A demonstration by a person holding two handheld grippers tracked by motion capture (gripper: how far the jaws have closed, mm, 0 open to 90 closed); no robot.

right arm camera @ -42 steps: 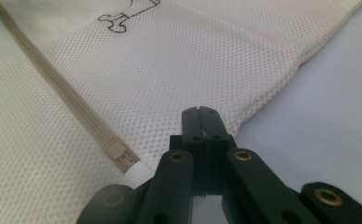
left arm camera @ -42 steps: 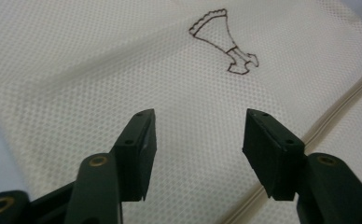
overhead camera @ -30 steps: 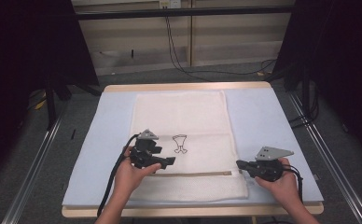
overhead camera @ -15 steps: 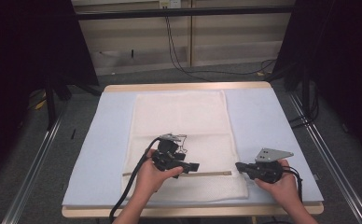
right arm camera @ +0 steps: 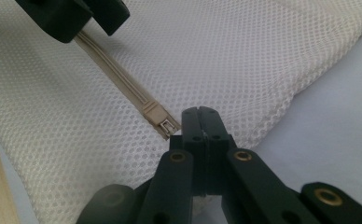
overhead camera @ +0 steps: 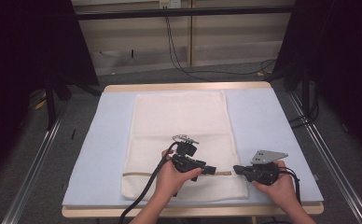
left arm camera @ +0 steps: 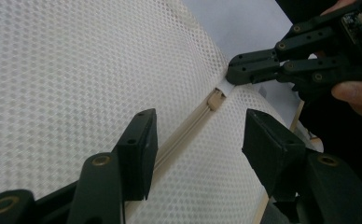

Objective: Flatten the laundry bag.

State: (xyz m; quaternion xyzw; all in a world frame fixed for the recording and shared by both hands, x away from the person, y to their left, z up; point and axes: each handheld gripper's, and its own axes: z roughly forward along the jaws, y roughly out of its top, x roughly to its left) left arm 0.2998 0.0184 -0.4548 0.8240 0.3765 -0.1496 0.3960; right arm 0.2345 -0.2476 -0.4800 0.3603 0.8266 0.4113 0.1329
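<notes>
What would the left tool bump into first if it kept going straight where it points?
Probably the beige zipper slider on the white mesh bag; just behind it sits the right tool, shut on the bag's edge. Depth is hard to judge.

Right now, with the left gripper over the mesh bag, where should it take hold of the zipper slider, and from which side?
Grip the zipper slider across its narrow sides, coming along the zipper track toward the right gripper, which pinches the bag's end. The slider is a small raised block lying flat, so the left gripper's open jaws, already straddling the track, should close across it.
</notes>
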